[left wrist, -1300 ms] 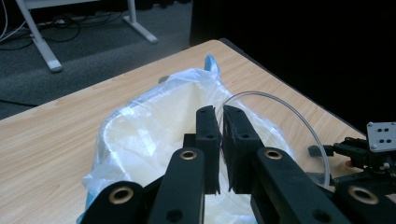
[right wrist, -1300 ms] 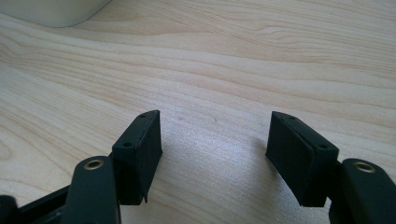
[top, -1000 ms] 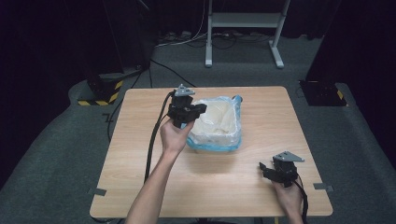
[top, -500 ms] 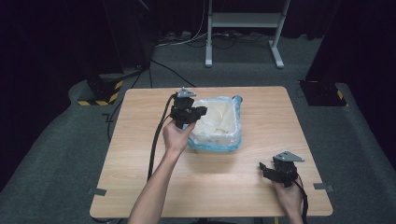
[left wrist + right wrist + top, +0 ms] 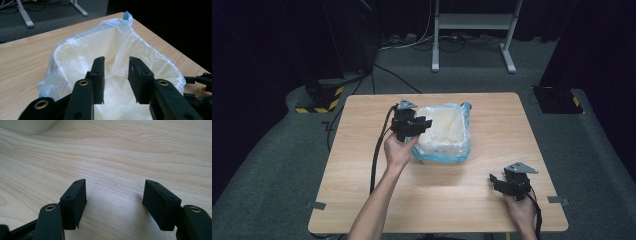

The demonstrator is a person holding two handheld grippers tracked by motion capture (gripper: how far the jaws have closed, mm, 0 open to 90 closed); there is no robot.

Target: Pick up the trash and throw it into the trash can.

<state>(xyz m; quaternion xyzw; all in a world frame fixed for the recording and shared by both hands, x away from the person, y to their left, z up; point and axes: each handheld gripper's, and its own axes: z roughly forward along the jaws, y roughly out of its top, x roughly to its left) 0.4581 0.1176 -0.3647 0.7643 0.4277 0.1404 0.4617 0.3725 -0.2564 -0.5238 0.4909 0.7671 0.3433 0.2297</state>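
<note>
The bin (image 5: 442, 131), a small white tub lined with a thin translucent plastic bag (image 5: 140, 53), stands on the wooden table (image 5: 362, 165) a little toward its far edge and about midway between the left and right edges. The liner is draped loosely over the rim, bunched and wrinkled, with a blue corner poking up at the far side.

The left gripper (image 5: 116, 80) hangs over the bin's near-left rim, jaws narrowly parted with loose film between and just beyond them; nothing is pinched yet, as far as the left gripper view shows. In the high view the same gripper (image 5: 411, 122) sits right at the tub's left wall.

The film looks slack and slippery, so a bite taken here could catch only a single thin fold, which might slide out or tear when pulled. A bite that goes too deep could catch the tub's rim with the film, and a pull would then probably drag or tip the light bin toward the table's left edge, since nothing braces it. Pulling one side of the liner alone could also drag the opposite side off the rim and into the tub.

The right gripper (image 5: 115, 205) rests low over bare wood near the near-right corner, jaws wide apart and empty, well apart from the bin (image 5: 30, 126), whose base shows at the top left of its own view. From there it cannot steady anything.
</note>
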